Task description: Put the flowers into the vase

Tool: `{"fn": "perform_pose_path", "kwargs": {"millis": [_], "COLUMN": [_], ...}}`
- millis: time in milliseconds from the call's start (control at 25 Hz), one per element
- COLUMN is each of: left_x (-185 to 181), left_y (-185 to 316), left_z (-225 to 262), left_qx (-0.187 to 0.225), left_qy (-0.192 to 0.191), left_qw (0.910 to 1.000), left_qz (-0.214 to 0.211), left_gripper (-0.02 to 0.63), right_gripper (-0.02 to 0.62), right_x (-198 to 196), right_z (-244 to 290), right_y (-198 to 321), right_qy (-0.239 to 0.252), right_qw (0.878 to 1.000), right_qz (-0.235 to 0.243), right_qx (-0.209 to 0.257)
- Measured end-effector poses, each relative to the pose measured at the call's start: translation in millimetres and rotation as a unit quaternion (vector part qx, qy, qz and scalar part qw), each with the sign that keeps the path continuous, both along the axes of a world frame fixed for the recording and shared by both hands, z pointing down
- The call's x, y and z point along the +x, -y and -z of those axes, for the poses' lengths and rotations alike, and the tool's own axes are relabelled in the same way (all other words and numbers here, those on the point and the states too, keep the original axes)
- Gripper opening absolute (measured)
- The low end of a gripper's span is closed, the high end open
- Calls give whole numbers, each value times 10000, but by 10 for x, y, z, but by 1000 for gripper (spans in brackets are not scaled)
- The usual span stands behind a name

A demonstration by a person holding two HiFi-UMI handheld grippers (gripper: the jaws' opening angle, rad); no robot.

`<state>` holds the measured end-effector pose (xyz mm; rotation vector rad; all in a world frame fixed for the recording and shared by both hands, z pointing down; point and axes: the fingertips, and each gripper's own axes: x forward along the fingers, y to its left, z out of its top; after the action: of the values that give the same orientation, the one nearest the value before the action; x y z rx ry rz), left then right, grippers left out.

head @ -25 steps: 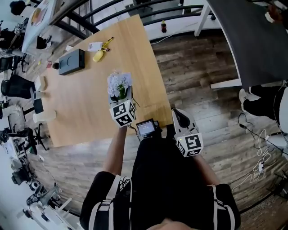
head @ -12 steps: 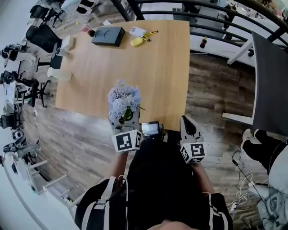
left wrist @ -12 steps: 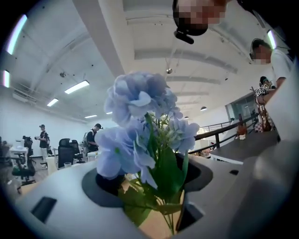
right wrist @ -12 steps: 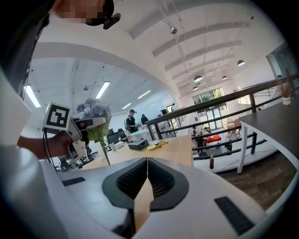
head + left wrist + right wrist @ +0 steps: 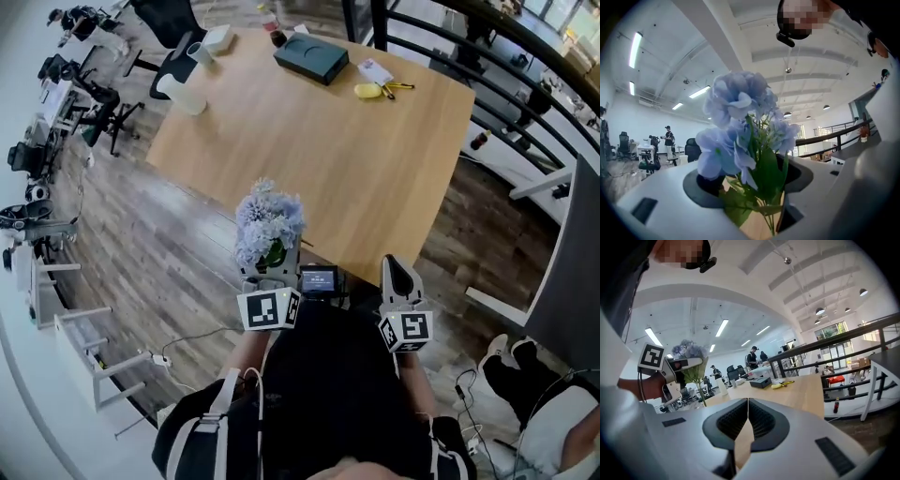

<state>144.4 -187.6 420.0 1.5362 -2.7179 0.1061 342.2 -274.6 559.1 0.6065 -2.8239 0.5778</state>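
The left gripper [image 5: 269, 270] has its jaws pinching the green stems of the blue flowers [image 5: 268, 225], holding the bunch upright at the near edge of the table [image 5: 375, 178], blooms uppermost. The right gripper [image 5: 397, 274] is near it, off the table edge, jaws pressed together on nothing. A pale upright vessel [image 5: 185, 94] stands at the table's far left corner, well apart from the flowers.
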Motion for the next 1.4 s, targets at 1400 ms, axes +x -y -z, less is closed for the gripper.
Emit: {"fn": "perform_pose_path", "kwargs": {"millis": [1400], "left_x": [-3042], "left_y": [-3548], "left_z": [27], "left_qx": [816], "left_qy": [-647], "left_qw": [9900], "left_qz": [949], "left_gripper": [365], "right_gripper": [17], "right_x": [-4261], "right_z": [442], "right_y": [-3267], "right_qy": [-81], "right_qw": [9696], "right_qz": [2389], "right_qx": [516]}}
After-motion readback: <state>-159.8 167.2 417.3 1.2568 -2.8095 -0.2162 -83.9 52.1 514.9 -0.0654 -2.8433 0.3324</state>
